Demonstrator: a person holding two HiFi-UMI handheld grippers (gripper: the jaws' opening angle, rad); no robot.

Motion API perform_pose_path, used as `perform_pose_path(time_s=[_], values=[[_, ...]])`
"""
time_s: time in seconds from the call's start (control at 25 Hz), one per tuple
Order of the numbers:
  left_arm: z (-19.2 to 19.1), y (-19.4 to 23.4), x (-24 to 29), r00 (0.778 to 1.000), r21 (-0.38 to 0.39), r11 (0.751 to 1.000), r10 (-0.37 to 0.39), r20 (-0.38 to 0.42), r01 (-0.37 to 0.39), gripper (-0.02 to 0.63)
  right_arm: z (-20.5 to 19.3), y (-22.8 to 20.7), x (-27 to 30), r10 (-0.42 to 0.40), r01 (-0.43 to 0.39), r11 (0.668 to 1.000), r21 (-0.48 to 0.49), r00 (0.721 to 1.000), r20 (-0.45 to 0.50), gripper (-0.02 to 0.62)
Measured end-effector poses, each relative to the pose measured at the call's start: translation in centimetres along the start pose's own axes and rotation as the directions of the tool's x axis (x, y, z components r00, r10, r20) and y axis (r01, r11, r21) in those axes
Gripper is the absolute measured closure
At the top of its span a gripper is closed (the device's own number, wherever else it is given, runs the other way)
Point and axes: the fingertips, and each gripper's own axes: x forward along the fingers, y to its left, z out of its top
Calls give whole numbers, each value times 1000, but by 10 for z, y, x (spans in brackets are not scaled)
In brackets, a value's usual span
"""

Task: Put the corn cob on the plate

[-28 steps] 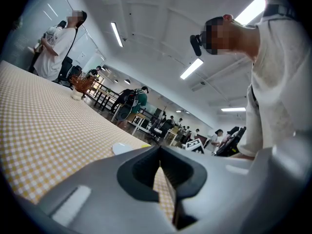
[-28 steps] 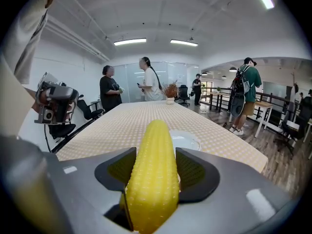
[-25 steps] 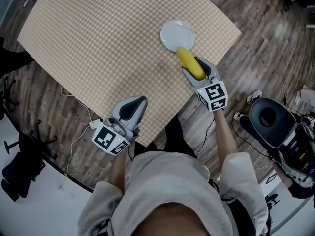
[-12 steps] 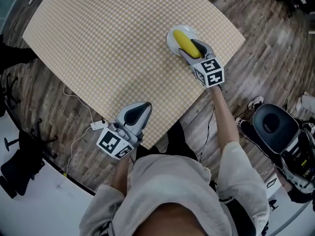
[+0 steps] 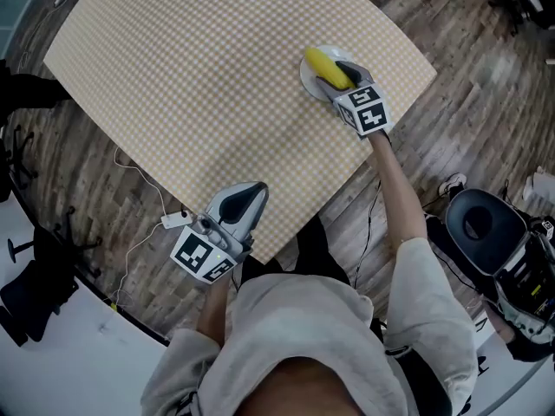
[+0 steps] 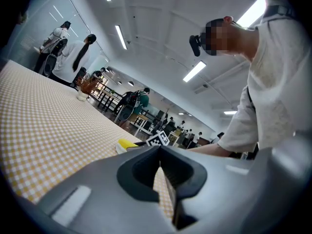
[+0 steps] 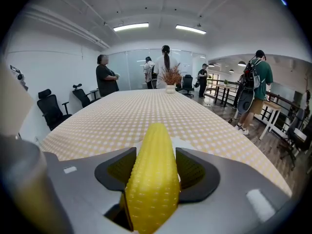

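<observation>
Over the plate [image 5: 308, 83], corn cob [image 5: 324, 65] clamped between jaws of the right gripper [image 5: 338, 76]

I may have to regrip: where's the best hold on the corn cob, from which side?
Grip the corn cob across its thick rear half, coming from the table's near edge along its length, as the right gripper does now: it tapers toward the far tip over the plate.

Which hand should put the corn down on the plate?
Right. The right gripper holds the corn cob over the plate; the left gripper is shut, empty and far from it.
</observation>
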Motion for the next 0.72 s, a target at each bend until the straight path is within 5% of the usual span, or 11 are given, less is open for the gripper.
perform_pose_path(time_s=[0.32, 0.72], values=[[4, 3, 0, 1000, -4, 1000, 0, 9, 0, 598, -18, -8, 15, -25, 25, 1000, -1, 995, -97, 337], [-1, -2, -17, 1000, -4, 1000, 1, 19, -1, 598, -20, 5, 12, -27, 29, 999, 17, 996, -86, 334]])
